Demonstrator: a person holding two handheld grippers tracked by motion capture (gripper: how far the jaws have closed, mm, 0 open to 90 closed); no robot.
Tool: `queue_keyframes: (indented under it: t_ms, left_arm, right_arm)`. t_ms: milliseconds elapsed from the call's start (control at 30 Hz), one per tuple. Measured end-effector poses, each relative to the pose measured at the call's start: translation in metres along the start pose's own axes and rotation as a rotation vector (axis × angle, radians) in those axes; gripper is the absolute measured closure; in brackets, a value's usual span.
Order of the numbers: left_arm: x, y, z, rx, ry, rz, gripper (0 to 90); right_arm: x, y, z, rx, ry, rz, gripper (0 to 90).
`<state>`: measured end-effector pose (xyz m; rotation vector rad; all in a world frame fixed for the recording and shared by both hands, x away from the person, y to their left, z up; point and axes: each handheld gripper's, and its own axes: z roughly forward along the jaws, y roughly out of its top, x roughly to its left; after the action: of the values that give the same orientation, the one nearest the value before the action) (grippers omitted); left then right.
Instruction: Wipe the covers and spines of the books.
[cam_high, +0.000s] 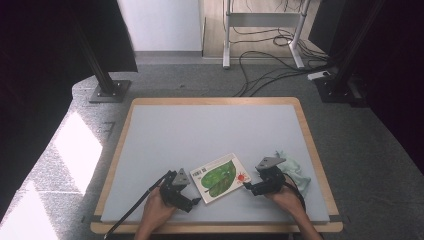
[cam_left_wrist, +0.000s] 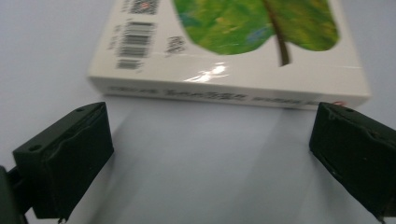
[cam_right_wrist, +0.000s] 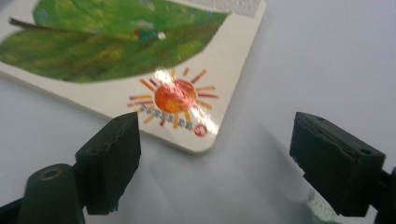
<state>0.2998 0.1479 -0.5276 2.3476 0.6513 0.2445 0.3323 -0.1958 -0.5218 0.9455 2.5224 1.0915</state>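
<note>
The book (cam_high: 220, 177), its leaf cover up, is laid flat near the front of the desk (cam_high: 165, 135). It is flanked by the left gripper (cam_high: 196, 201) and right gripper (cam_high: 246, 186), each with jaws spread wide, nothing grasped; a book corner is framed between the right jaws
</note>
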Motion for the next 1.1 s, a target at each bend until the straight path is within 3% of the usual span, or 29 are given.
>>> queue_keyframes:
  t_ms: [100,300,400,500,667,867,1100]
  left_arm:
    - [-0.002,0.002,0.002,-0.001,0.002,0.001,0.0]
    - [0.005,0.006,0.005,-0.03,-0.052,-0.021,0.0]
    - [0.003,0.007,0.005,-0.042,-0.046,0.0,0.0]
    - [-0.002,0.007,0.005,-0.034,-0.043,0.045,0.0]
    - [-0.002,0.005,0.005,-0.015,-0.043,0.048,0.0]
    - [-0.002,0.005,0.005,-0.014,-0.046,0.044,0.0]
    - [-0.002,0.005,0.005,-0.013,-0.047,0.043,0.0]
  right_arm:
    - [0.001,0.007,0.003,-0.005,0.021,-0.003,12.7]
    - [0.001,0.021,0.018,-0.007,0.057,0.004,10.3]
    - [0.0,0.028,0.027,-0.001,0.081,0.018,5.3]
    - [0.0,0.034,0.035,0.007,0.099,0.027,2.8]
    - [-0.002,0.038,0.043,0.009,0.13,0.05,2.6]
    - [-0.002,0.038,0.048,0.006,0.161,0.065,2.2]
    - [-0.005,0.043,0.039,-0.026,0.197,0.125,2.5]
